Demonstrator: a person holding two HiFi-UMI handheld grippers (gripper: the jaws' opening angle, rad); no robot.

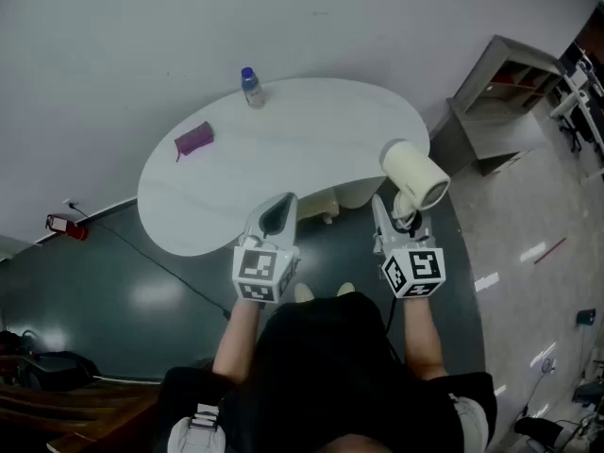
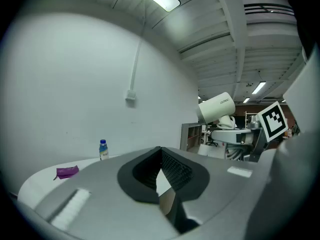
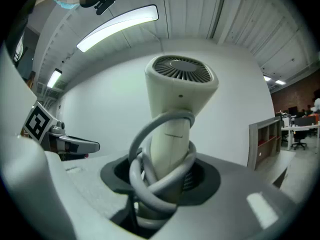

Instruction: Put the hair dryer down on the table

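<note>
The person's two arms reach forward from the bottom of the head view, one gripper in each hand. The left gripper [image 1: 279, 213] hangs over the near edge of the table [image 1: 311, 149]; in the left gripper view its dark pads [image 2: 172, 168] meet at the tips with nothing between them. The right gripper [image 1: 398, 220] is level with it and well apart from it. Its jaws are clamped on the handle of the cream hair dryer [image 1: 415, 176]. In the right gripper view the handle stands upright out of the jaws, the grey cord [image 3: 142, 169] is looped around it, and the slotted rear grille faces up toward the ceiling.

The hair dryer is held in the air at the table's near right end. It does not rest on the tabletop, and its barrel points out to the right.

Farther on, the white kidney-shaped tabletop carries a purple pouch [image 1: 194, 140] near its left end and a small bottle [image 1: 251, 88] with a blue cap upright at the far edge, against the wall. Beyond the table's right end stands a grey shelf [image 1: 500, 92].
</note>
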